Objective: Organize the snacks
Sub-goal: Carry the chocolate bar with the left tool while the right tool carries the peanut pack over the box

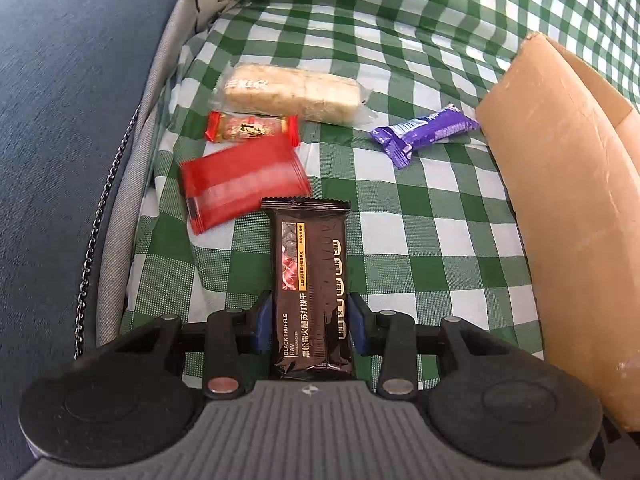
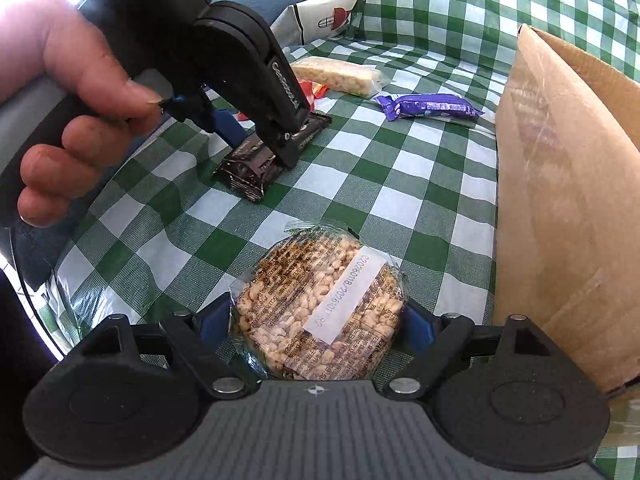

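My left gripper [image 1: 310,312] is shut on a dark brown cracker pack [image 1: 310,264], its blue pads pressing both long sides; it also shows in the right wrist view [image 2: 256,168], low over the checked cloth. My right gripper [image 2: 318,320] is shut on a round puffed-grain cake in clear wrap [image 2: 320,304]. On the cloth lie a red packet [image 1: 240,184], a small red-gold candy [image 1: 252,128], a long pale rice bar [image 1: 292,92] and a purple bar [image 1: 424,130], which also shows in the right wrist view [image 2: 430,106].
A cardboard box [image 1: 568,216] stands at the right, its flap up; it also shows in the right wrist view [image 2: 568,208]. A blue sofa cushion [image 1: 68,120] and a metal chain [image 1: 100,232] lie left. A printed paper bag [image 2: 328,12] stands at the back.
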`<action>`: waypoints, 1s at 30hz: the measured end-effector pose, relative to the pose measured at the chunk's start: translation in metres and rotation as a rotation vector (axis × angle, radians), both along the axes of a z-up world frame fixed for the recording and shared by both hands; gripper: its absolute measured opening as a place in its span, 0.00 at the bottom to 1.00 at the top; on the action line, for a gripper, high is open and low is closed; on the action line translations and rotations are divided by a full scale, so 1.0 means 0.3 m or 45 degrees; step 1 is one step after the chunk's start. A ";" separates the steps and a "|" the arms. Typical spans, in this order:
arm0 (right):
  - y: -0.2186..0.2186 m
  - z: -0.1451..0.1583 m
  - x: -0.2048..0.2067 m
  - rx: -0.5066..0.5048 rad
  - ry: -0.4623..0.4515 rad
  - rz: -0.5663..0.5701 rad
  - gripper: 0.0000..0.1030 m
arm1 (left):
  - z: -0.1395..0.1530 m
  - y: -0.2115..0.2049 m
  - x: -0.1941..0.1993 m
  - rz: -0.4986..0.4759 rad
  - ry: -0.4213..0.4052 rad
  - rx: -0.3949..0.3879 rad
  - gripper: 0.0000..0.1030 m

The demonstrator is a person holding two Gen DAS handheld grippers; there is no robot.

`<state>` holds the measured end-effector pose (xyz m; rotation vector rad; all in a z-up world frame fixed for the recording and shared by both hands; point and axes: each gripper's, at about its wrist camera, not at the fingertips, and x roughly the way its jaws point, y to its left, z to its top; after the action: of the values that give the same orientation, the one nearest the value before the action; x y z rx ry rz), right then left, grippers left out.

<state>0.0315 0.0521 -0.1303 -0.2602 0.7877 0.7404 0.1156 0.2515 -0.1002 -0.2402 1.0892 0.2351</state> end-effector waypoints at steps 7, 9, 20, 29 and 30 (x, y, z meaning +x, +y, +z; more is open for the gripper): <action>-0.005 0.000 0.004 0.004 -0.005 -0.012 0.83 | 0.001 -0.027 0.010 -0.003 0.001 0.019 0.41; -0.003 0.002 0.002 0.005 -0.020 -0.019 0.82 | 0.003 -0.024 0.010 0.001 -0.004 0.015 0.41; -0.060 0.097 -0.063 0.132 -0.240 -0.016 0.81 | 0.115 -0.038 -0.051 0.067 -0.215 -0.036 0.41; -0.128 0.247 -0.121 0.255 -0.420 0.001 0.81 | 0.268 -0.081 -0.158 0.088 -0.477 -0.046 0.41; -0.140 0.267 -0.123 0.266 -0.438 -0.002 0.81 | 0.280 -0.084 -0.162 0.093 -0.494 -0.048 0.41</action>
<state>-0.0053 0.0103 -0.0501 -0.1907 0.3811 0.7452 0.0670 0.2262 -0.0163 -0.3443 0.7016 0.2223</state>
